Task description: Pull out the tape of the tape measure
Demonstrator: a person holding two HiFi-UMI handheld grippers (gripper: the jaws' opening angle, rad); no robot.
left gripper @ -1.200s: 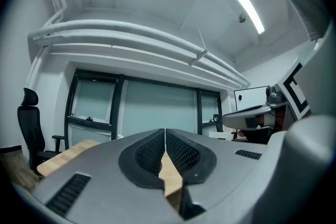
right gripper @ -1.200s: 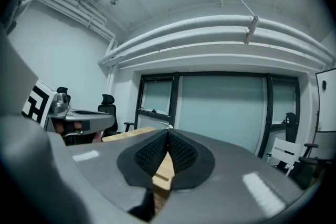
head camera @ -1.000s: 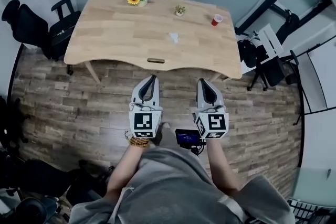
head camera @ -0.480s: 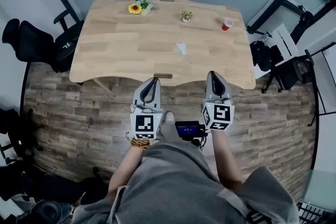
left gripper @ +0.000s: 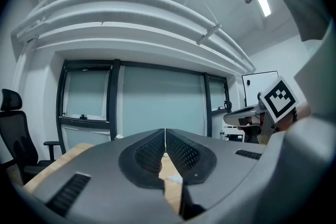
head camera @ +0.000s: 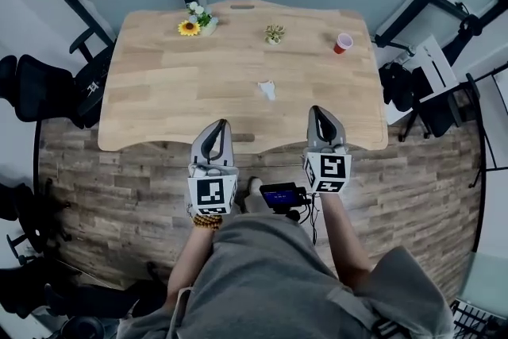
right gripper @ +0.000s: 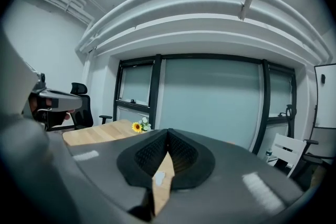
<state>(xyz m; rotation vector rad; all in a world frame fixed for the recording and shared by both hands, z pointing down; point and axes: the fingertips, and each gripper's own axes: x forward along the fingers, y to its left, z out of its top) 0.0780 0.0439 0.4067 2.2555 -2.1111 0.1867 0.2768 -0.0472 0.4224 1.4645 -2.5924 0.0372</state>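
A small white object (head camera: pixel 267 89), which looks like the tape measure, lies in the middle of the wooden table (head camera: pixel 175 83). My left gripper (head camera: pixel 218 125) is shut and empty at the table's front edge, left of the object. My right gripper (head camera: pixel 319 111) is shut and empty too, over the front edge a little right of it. In the left gripper view the white object (left gripper: pixel 175 179) shows as a pale spot below the shut jaws. The right gripper view has the white object (right gripper: pixel 158 177) on the wood below its closed pads (right gripper: pixel 178 152). Both grippers are well short of it.
At the table's far side stand a sunflower posy (head camera: pixel 189 28), a small potted plant (head camera: pixel 275 33) and a red cup (head camera: pixel 343 42). Black office chairs (head camera: pixel 48 87) stand to the left, and folding stands and a white board (head camera: pixel 432 63) to the right. A black device (head camera: pixel 282 195) hangs at the person's waist.
The person has stepped toward the table. Both grippers have moved forward from over the floor to the table's front edge. Both stayed shut.
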